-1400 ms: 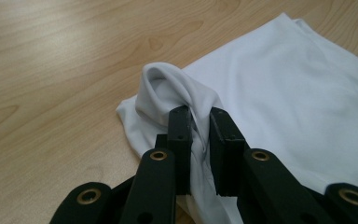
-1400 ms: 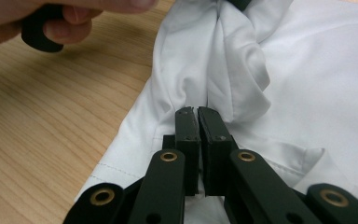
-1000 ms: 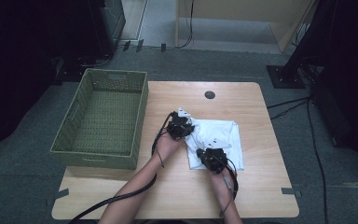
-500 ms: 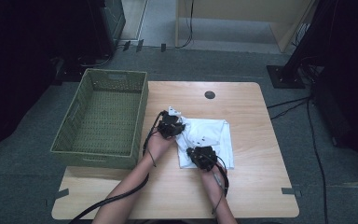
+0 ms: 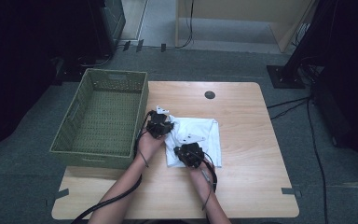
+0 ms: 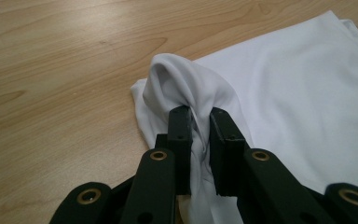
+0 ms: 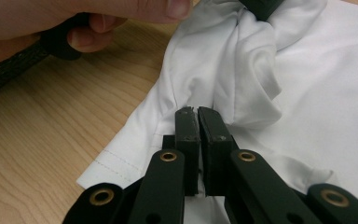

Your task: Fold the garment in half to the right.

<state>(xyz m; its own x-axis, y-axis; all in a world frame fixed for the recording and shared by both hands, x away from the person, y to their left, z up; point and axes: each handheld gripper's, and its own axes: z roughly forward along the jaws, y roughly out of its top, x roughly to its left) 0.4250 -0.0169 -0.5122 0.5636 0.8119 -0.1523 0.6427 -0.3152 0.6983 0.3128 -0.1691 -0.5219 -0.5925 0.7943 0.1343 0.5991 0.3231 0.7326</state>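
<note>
At frame centre on the counter [image 5: 242, 116], the left hand-held gripper [image 6: 199, 116] and right hand-held gripper [image 7: 196, 114] each clamp a fold of the white cloth [image 5: 200, 135].

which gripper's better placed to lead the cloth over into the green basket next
Probably the left. The left gripper is shut on the white cloth at the edge nearest the green basket. The right gripper also pinches the cloth, but farther from the basket, so it would follow.

light: dim edges, lit centre — focus: gripper views sharp — glare: none
</note>
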